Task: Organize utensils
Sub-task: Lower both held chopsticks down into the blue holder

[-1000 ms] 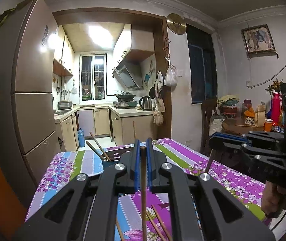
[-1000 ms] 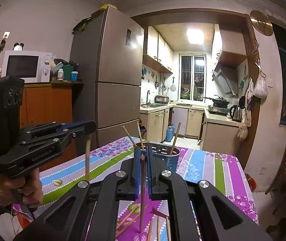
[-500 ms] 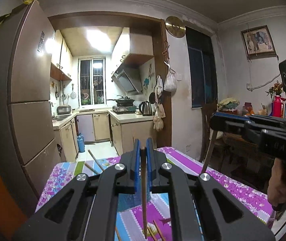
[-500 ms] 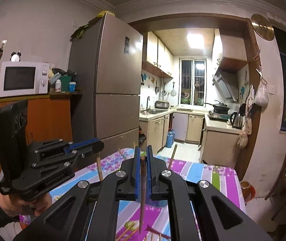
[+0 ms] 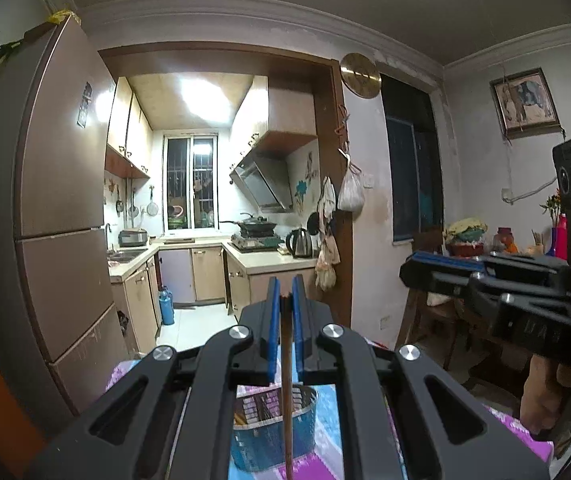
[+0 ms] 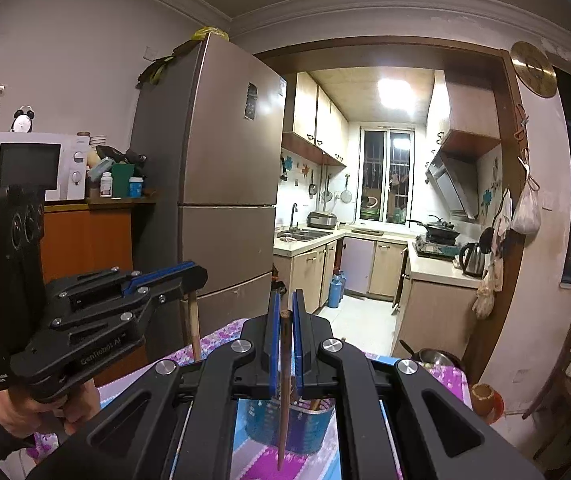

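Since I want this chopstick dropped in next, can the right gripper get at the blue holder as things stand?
Probably yes: the right gripper, shut on a chopstick, hangs just before the blue holder, nothing between; the left gripper is off to the side.

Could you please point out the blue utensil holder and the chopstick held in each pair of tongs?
Blue utensil holder (image 5: 305, 432): left wrist view, side wall.
Left chopstick (image 5: 286, 380): left wrist view, mid-shaft.
Right chopstick (image 6: 284, 392): right wrist view, mid-shaft.

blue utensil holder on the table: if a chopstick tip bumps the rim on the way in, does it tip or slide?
The blue utensil holder looks like thin perforated plastic, so probably light and apt to slide on the tablecloth. It stands upright with chopsticks leaning inside, which likely raises its tipping risk. The right gripper holds its chopstick near-vertical, favouring clean entry.
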The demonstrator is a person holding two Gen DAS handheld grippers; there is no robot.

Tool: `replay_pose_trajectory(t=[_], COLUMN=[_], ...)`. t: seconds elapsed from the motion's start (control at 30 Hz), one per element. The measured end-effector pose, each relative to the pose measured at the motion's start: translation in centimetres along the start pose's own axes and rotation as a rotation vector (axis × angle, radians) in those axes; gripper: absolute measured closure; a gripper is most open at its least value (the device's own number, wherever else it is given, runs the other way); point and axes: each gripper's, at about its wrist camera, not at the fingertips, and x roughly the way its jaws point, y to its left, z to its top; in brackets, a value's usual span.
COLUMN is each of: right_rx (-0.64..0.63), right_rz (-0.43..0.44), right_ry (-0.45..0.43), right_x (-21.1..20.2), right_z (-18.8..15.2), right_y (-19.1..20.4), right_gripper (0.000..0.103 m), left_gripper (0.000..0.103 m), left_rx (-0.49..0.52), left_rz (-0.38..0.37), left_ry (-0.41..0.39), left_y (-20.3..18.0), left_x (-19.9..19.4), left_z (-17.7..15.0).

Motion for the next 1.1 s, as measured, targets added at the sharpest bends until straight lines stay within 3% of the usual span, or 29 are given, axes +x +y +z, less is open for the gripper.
replay_pose_trajectory(t=[0.3,0.57,1.1], right_rx=[0.017,0.015,0.062], right_rz=[-0.01,-0.006,0.0], right_ry=[-0.016,-0.022,0.059], right_x=[4.3,8.0,15.0], right_z=[3.5,5.0,0.9], right_y=[-2.5,-4.0,-6.8], right_gripper=[0.096,0.096,0.096], left_gripper=[0.098,0.098,0.098], left_rx=[-0.006,-0.036,-0.055], left_rz=[0.027,0.051,0.062], left_ry=[-0.051,-0.048,0.012], left_y=[1.2,2.9,4.9], left_x=[3.3,6.8,11.1], left_z=[3.5,4.0,1.3])
